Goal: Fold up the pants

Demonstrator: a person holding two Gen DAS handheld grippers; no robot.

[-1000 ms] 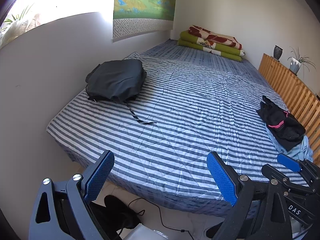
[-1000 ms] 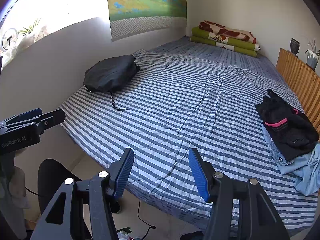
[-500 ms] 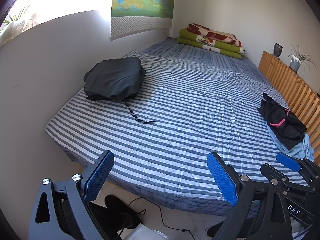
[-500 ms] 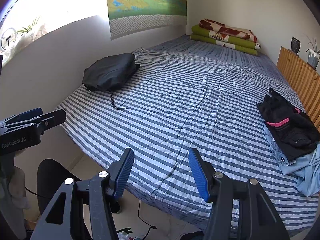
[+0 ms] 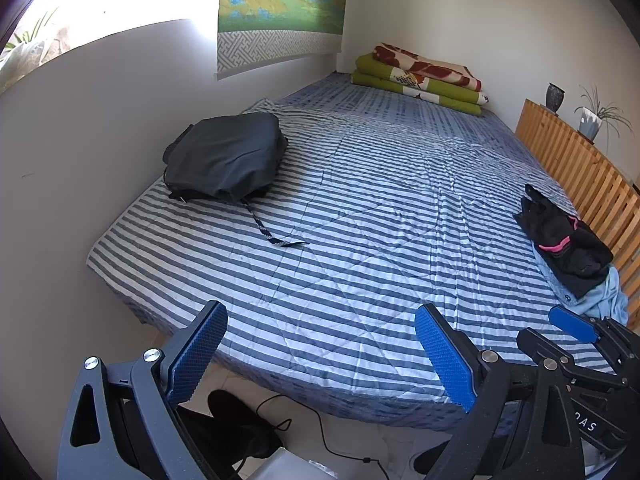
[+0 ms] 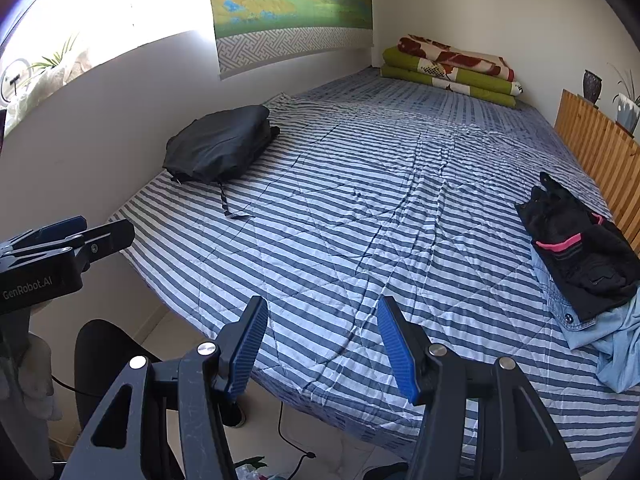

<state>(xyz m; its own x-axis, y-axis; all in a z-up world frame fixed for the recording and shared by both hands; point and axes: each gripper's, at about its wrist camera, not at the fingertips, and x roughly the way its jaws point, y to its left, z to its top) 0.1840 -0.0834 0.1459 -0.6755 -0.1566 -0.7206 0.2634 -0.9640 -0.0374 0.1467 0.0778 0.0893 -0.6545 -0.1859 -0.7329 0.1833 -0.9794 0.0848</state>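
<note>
L gripper (image 5: 320, 350): jaws spread wide, nothing between the blue pads, held above the near edge of the bed.
R gripper (image 6: 322, 344): also spread, empty, over the same near edge; it sits just to the R of the L one.
Bed (image 5: 360, 208): blue/white striped quilt, mostly bare in the middle.
Pants (image 5: 224, 156): dark folded bundle at far L by the wall, drawstring (image 5: 266, 230) trailing toward the middle; well apart from both grippers.
Clothes pile (image 6: 576, 248): black item w/ pink trim on top of light-blue fabric, R edge next to the wooden slat rail (image 6: 596, 148).
Blankets (image 5: 420, 78): folded green/red stack at the far end.
Floor: cable (image 5: 320, 436) below the bed edge.
</note>
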